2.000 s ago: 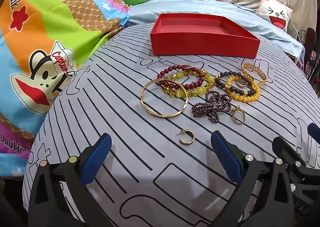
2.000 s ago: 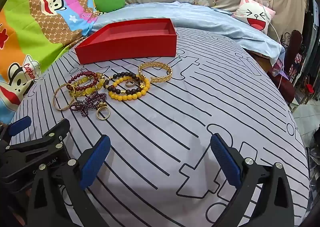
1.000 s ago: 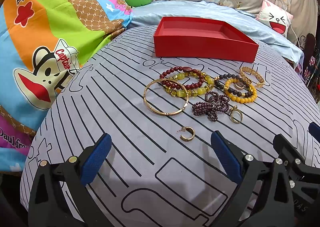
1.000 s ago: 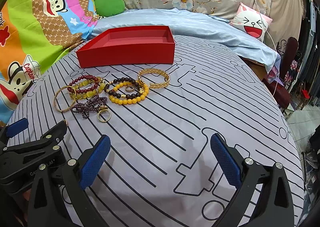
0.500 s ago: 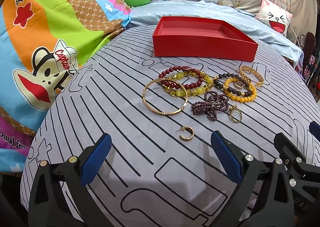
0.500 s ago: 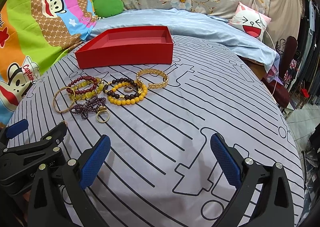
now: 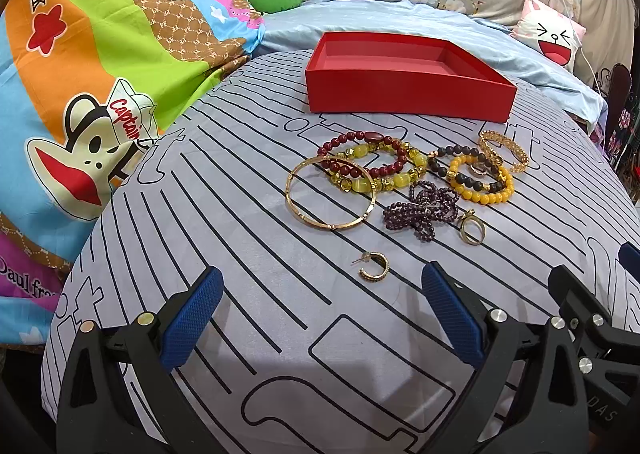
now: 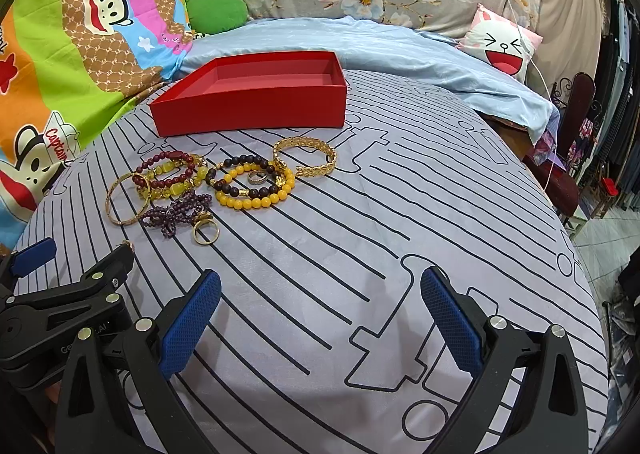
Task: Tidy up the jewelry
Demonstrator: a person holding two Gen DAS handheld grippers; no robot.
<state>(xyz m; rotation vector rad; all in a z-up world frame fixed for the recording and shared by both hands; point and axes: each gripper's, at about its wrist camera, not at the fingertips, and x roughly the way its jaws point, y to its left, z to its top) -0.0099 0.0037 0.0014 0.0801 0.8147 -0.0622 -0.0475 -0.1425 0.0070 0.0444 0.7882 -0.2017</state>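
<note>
Monkey's cap on cartoon bedsheet, left of the red box: "Captain"
Sheet's orange band, upper left of box: "rank", start cut off
Sheet's purple band, lower left: "Paul fr", cut off
Left gripper body, right wrist view: partial letters, unreadable

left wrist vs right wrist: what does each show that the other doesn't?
Only the left wrist view shows the hoop earring whole; in the right wrist view the left gripper nearly hides it. Only the right wrist view shows the small ring inside the yellow bead bracelet clearly. Both show the red box, the gold bangle and both grippers' jaws open.
</note>
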